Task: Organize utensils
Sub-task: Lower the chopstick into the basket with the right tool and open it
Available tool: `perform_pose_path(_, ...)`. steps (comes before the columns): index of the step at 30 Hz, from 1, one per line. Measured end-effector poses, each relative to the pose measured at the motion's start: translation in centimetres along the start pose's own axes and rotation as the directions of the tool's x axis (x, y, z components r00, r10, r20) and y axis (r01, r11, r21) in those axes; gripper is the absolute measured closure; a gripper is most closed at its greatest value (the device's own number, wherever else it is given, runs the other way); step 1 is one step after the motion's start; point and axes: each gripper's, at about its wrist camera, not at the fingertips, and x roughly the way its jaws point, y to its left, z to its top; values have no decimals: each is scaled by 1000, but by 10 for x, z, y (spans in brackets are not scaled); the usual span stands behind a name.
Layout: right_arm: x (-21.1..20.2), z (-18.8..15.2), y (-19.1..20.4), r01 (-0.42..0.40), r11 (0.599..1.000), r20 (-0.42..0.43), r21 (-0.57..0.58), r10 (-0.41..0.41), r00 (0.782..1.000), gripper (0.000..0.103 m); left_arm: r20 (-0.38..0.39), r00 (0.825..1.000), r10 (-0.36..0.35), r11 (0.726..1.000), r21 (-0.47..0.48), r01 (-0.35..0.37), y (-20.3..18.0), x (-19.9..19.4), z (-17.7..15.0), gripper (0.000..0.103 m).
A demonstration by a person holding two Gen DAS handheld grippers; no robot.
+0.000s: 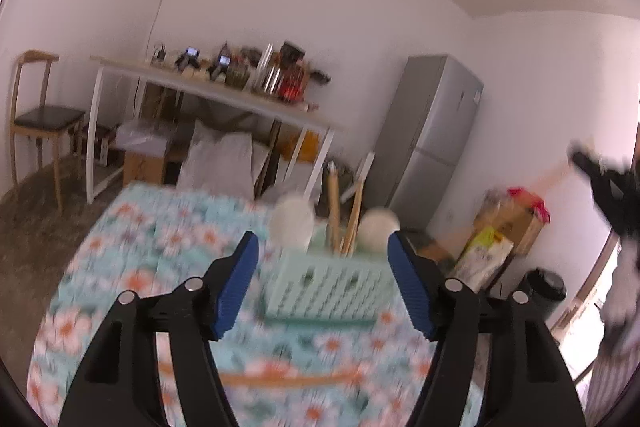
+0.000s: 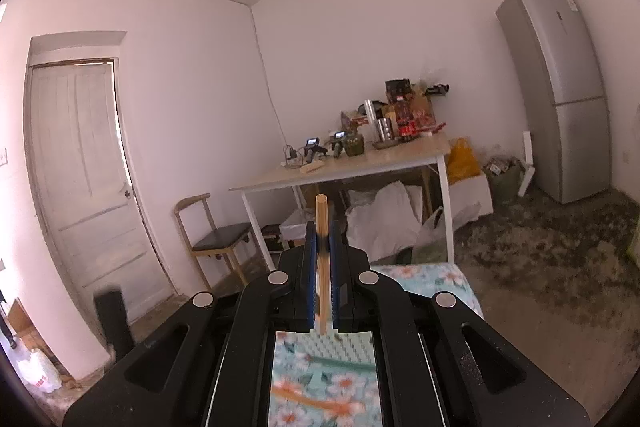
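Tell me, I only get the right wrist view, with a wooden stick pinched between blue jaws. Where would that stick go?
Observer: Probably the mint-green basket on the flowered tablecloth; the left wrist view shows it in full.
Operator: Anything in it yet?
Observer: Yes, wooden sticks stand upright in it, between two white spoons.
Operator: And the other tool?
Observer: The left gripper is open, with nothing between its jaws, facing the basket.
Operator: More to pick up?
Observer: One blurred wooden stick lies on the cloth near that gripper.
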Motion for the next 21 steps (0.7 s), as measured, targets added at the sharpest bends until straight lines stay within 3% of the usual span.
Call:
perform_pose_path(5, 41, 8, 5, 23, 999, -14, -41, -24, 1000, 99, -118, 993, 10, 1000, -12, -11, 13, 7, -45, 37)
perform_pose_path(11, 97, -5, 13, 65, 993, -57, -98, -71, 996, 99, -200, 980, 2, 999, -33, -9, 21, 12, -79, 37)
perform_pose_path(21, 155, -68, 7, 130, 980, -215, -148, -161, 963, 95, -236, 972, 21, 998, -50, -34, 32, 12, -97, 37)
